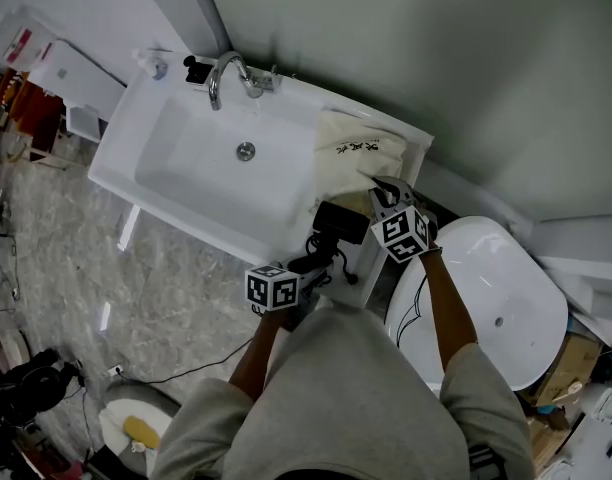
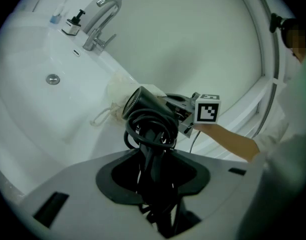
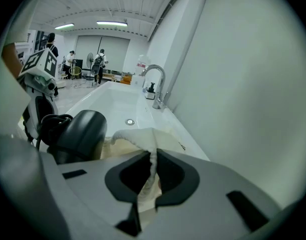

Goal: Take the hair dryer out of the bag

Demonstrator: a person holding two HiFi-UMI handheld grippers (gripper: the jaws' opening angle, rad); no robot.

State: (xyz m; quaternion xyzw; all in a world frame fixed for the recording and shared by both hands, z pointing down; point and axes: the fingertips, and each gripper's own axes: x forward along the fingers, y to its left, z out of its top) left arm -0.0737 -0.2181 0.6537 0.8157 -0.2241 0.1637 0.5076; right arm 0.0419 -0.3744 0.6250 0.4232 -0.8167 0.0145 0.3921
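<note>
The left tool [image 2: 154, 176] is clamped on the handle of the black hair dryer [image 2: 145, 106], with the coiled cord [image 2: 150, 131] bunched round that handle just above the jaws. The right tool [image 3: 149, 179] is pressed together on a fold of the cream cloth bag [image 3: 143, 139], pinning it at its mouth.

In the head view the bag lies on the sink [image 1: 186, 183] ledge, at the basin's 3 o'clock end, and the dryer sits just off the bag at about its 6 o'clock, between the two tools. In the right gripper view the barrel shows whole at the bag's 9 o'clock, with no cloth over it.

So the extraction looks essentially done: the dryer appears clear of the mouth. I cannot tell whether any cord trails inside. What seems left is carrying it fully away, setting it down, and releasing the bag.
</note>
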